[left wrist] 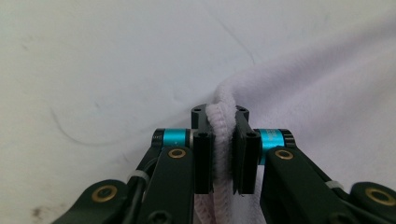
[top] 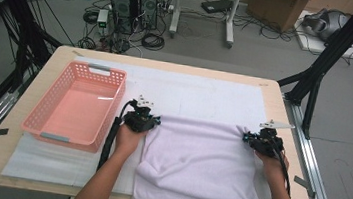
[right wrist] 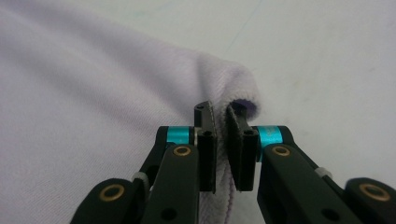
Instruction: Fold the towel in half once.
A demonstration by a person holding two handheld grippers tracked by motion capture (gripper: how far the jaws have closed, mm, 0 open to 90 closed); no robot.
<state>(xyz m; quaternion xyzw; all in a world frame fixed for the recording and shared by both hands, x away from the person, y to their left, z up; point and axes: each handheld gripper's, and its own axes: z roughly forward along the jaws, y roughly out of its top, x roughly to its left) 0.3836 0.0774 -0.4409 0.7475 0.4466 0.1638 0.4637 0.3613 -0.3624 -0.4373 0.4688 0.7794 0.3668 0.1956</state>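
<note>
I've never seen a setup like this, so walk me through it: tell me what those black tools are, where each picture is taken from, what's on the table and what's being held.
There is no robot here: a person works with a hand-held two-jaw clamp in each hand. The wide picture comes from a fixed camera above the table, looking down; the forearms enter from the bottom. There you see the left gripper and the right gripper. The other two pictures come from small cameras riding on each gripper, looking along its black jaws.

On the table lies a white mat with an empty pink basket at the left and a pale lilac towel in front of the person. Each gripper is clamped on a far corner of the towel: the left pinches its stitched hem, the right a folded corner.
</note>
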